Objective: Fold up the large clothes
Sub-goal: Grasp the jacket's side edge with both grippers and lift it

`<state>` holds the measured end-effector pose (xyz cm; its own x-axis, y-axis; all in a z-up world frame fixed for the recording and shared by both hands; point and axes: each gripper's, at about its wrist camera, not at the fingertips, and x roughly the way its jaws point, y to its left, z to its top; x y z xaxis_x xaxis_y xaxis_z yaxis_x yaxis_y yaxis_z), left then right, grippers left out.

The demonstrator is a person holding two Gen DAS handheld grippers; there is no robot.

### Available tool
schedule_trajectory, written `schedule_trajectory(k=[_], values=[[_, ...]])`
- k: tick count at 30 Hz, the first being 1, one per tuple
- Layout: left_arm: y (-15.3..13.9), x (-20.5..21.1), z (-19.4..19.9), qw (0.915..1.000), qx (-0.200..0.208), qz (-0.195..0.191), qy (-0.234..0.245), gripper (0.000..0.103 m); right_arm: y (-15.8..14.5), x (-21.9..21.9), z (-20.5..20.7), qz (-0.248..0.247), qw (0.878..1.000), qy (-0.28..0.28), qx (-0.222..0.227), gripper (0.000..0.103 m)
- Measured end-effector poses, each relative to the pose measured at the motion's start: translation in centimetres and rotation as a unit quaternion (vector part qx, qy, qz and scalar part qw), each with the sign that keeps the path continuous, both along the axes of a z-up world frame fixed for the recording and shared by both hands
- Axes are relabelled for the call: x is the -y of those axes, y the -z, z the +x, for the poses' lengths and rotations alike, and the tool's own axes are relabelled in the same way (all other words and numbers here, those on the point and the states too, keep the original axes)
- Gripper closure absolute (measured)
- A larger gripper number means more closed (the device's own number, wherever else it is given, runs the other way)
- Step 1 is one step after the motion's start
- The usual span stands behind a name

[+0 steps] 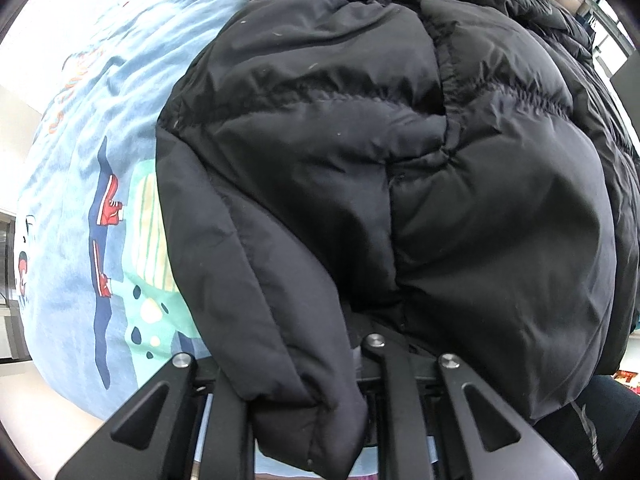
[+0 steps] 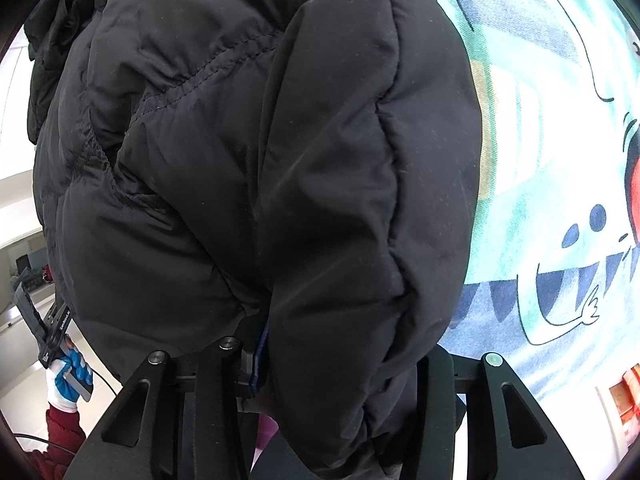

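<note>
A black puffer jacket [image 1: 360, 160] lies bunched on a light blue cartoon-print cloth [image 1: 80, 160] and fills most of both views. My left gripper [image 1: 310, 412] points down and is shut on a fold of the jacket's edge, which hangs between its fingers [image 1: 224, 420]. In the right wrist view a thick padded fold of the jacket [image 2: 340, 200] runs down between the fingers [image 2: 436, 400] of my right gripper [image 2: 332, 400], which is shut on it. The fabric hides the fingertips of both grippers.
The printed cloth [image 2: 560, 160] spreads out to the right of the jacket. At the lower left of the right wrist view, a hand in a blue and white glove [image 2: 68, 376] with a red sleeve holds a black handle. Pale floor and furniture show at the edges.
</note>
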<state>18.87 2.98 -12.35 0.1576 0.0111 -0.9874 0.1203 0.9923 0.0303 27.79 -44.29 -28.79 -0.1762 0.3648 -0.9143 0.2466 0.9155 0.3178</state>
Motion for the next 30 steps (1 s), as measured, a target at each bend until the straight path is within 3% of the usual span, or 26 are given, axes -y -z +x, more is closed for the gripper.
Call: schedule_trajectory(k=[3,4,20,30], values=[[-0.1,-0.4,0.8,1.0000,-0.004,0.004,0.006,0.088,-0.9,0.3,0.1,0.003,1.000,0.003,0.002,0.061],[1.1,-1.5,1.3,0.9999,-0.005,0.005,0.009,0.088,-1.1,0.5,0.0,0.004,1.000,0.004,0.002,0.061],[1.5,-0.4,3.1,0.9996,-0.011,0.017,0.019,0.088,-0.4,1.9,-0.3,0.018,1.000,0.017,0.017,0.062],[-0.3,-1.0,4.1,0.9999,-0.014,0.000,0.003,0.090,-1.8,2.1,-0.9,0.024,0.999,0.014,0.032,0.073]])
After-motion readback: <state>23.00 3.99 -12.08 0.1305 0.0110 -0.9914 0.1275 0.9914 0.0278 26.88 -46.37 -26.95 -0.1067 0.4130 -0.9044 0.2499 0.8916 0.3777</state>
